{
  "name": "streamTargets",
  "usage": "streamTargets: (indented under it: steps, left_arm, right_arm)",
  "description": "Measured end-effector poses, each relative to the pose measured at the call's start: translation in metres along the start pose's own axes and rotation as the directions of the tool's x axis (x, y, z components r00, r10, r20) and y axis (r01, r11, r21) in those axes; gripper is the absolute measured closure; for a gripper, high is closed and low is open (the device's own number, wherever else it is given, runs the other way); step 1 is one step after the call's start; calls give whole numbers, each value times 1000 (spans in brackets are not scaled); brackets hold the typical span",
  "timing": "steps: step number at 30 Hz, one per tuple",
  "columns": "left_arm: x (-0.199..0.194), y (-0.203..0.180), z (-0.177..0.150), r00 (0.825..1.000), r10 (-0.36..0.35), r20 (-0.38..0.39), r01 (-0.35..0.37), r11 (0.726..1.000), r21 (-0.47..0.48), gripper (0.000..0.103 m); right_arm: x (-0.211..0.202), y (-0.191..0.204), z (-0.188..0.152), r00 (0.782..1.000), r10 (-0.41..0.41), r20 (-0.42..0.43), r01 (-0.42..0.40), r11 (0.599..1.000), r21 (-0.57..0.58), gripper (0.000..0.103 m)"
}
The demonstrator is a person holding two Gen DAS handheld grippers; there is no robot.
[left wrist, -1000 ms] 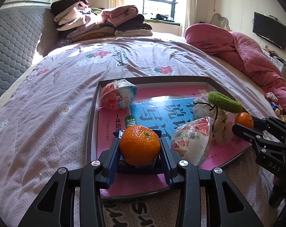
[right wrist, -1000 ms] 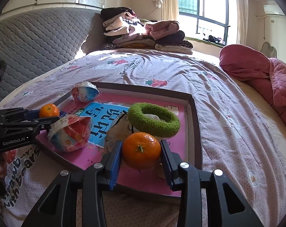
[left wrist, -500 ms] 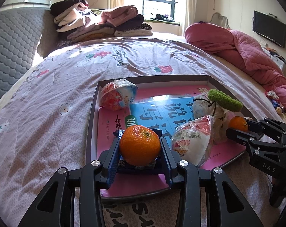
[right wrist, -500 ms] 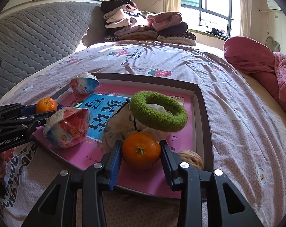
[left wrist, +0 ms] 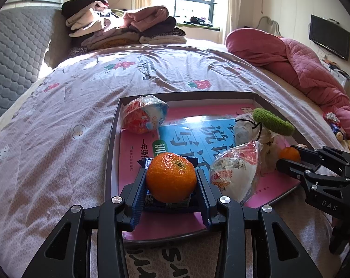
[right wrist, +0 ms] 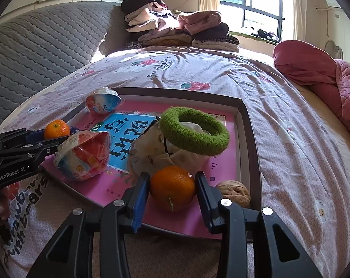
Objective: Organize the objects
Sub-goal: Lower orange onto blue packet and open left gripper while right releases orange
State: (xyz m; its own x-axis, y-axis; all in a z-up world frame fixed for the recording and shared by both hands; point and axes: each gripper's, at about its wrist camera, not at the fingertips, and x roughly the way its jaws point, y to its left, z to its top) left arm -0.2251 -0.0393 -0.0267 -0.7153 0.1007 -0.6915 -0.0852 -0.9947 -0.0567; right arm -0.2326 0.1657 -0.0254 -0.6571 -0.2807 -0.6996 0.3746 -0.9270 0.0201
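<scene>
Left wrist view: two hand-held grippers over a tray [left wrist: 110, 162] on the bed.
Left hand-held gripper [left wrist: 171, 186] clamped one tangerine [left wrist: 171, 177]; right hand-held gripper [right wrist: 172, 191] clamped another tangerine [right wrist: 172, 187].

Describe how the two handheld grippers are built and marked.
Both are matte black plastic frames with triangular cut-outs and round silver screws, each ending in two fingers faced with ribbed blue pads. The left gripper reads "GenRobot.AI" in white on its side in the right wrist view; the right gripper reads "DAS" in the left wrist view. No cables show.
</scene>
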Motion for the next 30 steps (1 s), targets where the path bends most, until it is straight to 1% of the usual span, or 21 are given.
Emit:
streamTargets:
  steps: [3,5,8,23,26,30]
  left_arm:
    - [0,0,-1,1000,-4,0,4,1000,-1,60]
    - [0,0,-1,1000,-16,-2,16,1000,-6,54]
    - [-1,1,-1,1000,-17,2,17,1000,-11,51]
    - [-7,3,3,1000,2,20,-2,1000,-21,49]
    - [-9,2,4,1000,8,23,-7,1000,-23,49]
    - [-13,0,5,1000,9,29,-9,1000,-21,49]
  right_arm:
    - [0,1,0,1000,-3,-1,3,1000,1,63]
    - [-1,1,0,1000,-5,-2,5,1000,2,63]
    - [-2,1,0,1000,-7,1,7,1000,6,63]
    - [-12,-2,2,999,-21,24,21,1000,16,63]
    - [-14,-1,3,999,-24,29,24,1000,12,60]
    - [-15,0,3,999,-25,32,25,1000,10,58]
